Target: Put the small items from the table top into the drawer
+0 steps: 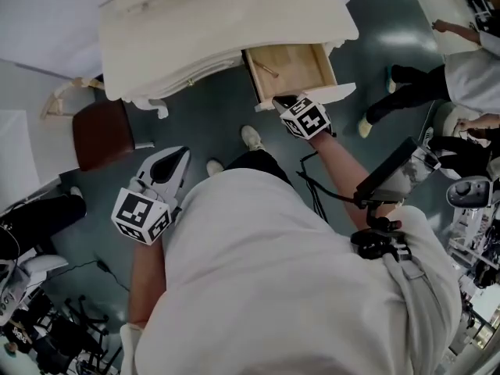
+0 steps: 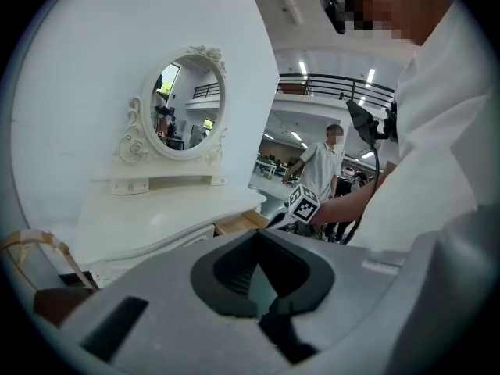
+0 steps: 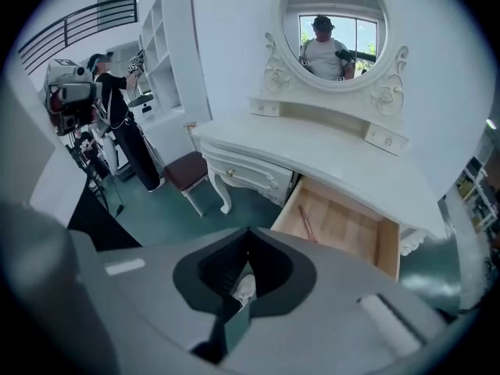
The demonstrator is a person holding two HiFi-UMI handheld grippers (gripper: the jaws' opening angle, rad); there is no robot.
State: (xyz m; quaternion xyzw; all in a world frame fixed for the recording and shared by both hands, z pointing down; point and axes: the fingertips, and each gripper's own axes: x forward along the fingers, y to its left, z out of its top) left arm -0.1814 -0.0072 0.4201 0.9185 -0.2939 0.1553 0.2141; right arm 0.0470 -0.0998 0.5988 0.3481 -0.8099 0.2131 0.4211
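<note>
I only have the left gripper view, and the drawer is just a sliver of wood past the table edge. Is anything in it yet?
Observer: Yes. The drawer stands open, and one thin stick-like item lies on its wooden bottom, towards the left side as the right gripper view shows it.
Operator: Is the other gripper carrying another piece?
Observer: No. The right gripper has nothing between its jaws. Only floor and a white shoe show through the gap.
Operator: Where is it relative to the drawer?
Observer: In the head view its tips sit at the drawer's front edge, not down inside it.
</note>
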